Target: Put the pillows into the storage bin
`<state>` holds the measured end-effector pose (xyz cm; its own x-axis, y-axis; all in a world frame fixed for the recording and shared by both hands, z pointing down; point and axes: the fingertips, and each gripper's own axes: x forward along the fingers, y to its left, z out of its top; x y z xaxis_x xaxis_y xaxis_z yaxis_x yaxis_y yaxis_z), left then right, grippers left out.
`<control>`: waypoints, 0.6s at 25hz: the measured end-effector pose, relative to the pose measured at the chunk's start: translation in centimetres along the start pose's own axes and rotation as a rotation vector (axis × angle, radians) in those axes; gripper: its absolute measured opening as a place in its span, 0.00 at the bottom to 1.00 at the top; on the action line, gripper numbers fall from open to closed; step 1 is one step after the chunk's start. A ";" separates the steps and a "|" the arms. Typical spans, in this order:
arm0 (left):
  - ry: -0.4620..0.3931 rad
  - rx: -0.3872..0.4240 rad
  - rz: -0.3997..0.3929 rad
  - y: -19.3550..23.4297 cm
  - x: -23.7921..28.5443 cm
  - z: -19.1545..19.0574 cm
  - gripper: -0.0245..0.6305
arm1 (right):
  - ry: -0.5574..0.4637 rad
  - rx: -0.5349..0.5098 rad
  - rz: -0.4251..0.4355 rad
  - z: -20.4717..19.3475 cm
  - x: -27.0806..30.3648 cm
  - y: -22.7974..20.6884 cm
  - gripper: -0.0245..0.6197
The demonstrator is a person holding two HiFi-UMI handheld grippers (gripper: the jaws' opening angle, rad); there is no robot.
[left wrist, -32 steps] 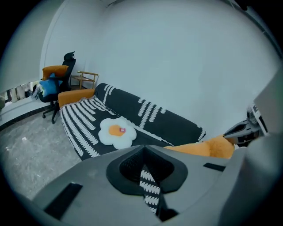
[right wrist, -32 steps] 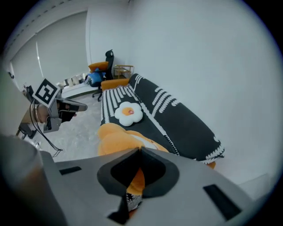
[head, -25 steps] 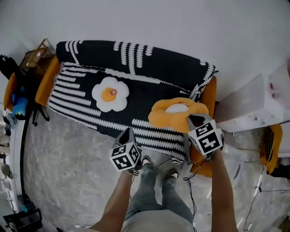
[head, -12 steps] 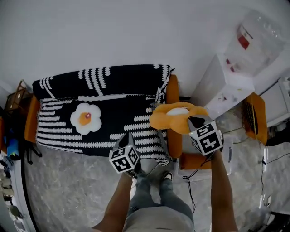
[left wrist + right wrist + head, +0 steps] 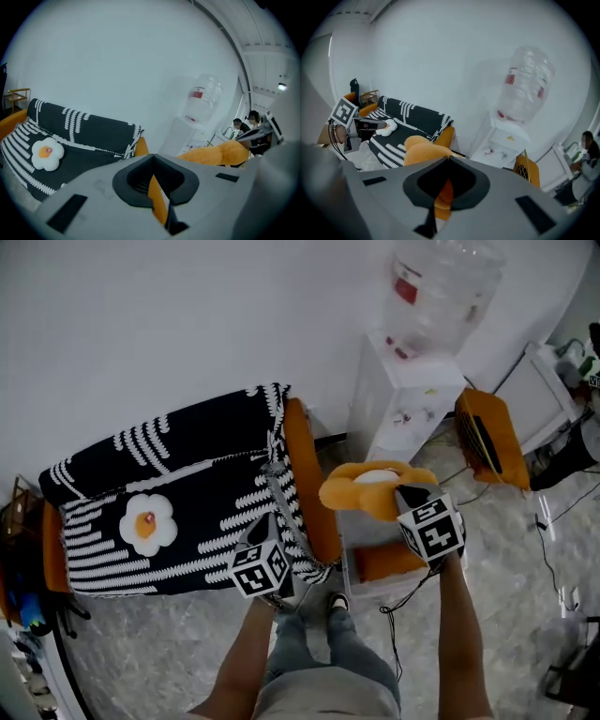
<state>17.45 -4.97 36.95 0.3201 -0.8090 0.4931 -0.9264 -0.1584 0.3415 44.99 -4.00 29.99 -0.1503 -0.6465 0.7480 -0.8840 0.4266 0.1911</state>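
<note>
My right gripper (image 5: 399, 491) is shut on an orange flower-shaped pillow (image 5: 373, 487) with a white centre. In the head view the pillow hangs over a clear storage bin (image 5: 349, 570) on the floor beside the sofa's orange arm; something orange lies inside it. The same orange pillow (image 5: 423, 151) bulges past the jaws of the right gripper (image 5: 446, 162). A white flower pillow (image 5: 148, 522) with an orange centre lies on the sofa seat. My left gripper (image 5: 268, 520) is shut and holds nothing, near the sofa's front edge. The left gripper (image 5: 152, 157) points at the sofa arm.
The sofa (image 5: 178, 493) has a black-and-white striped cover and orange arms. A white water dispenser (image 5: 403, 395) with a clear bottle (image 5: 436, 282) stands behind the bin. An orange-cushioned seat (image 5: 492, 437) is at the right. Cables trail on the marble floor. People (image 5: 252, 121) sit far right.
The view has swung right: the sofa slid to the left, and the water dispenser and bin came into view. The right gripper still holds the orange pillow, now over the bin.
</note>
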 end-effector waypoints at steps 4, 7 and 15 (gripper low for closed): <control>0.052 0.043 -0.047 -4.0 1.7 -2.5 0.05 | 0.033 0.059 -0.019 -4.7 -0.3 -2.3 0.05; 0.105 0.070 -0.068 -6.2 3.2 -5.3 0.05 | 0.067 0.101 -0.014 -8.5 0.5 -3.5 0.05; 0.229 0.090 -0.028 -7.1 7.3 -15.0 0.05 | 0.164 0.199 0.064 -20.3 7.7 -4.3 0.05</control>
<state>29.34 -1.22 50.11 0.3728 -0.6555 0.6568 -0.9273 -0.2369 0.2898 56.65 2.03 47.80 -0.1495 -0.5037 0.8509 -0.9470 0.3204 0.0233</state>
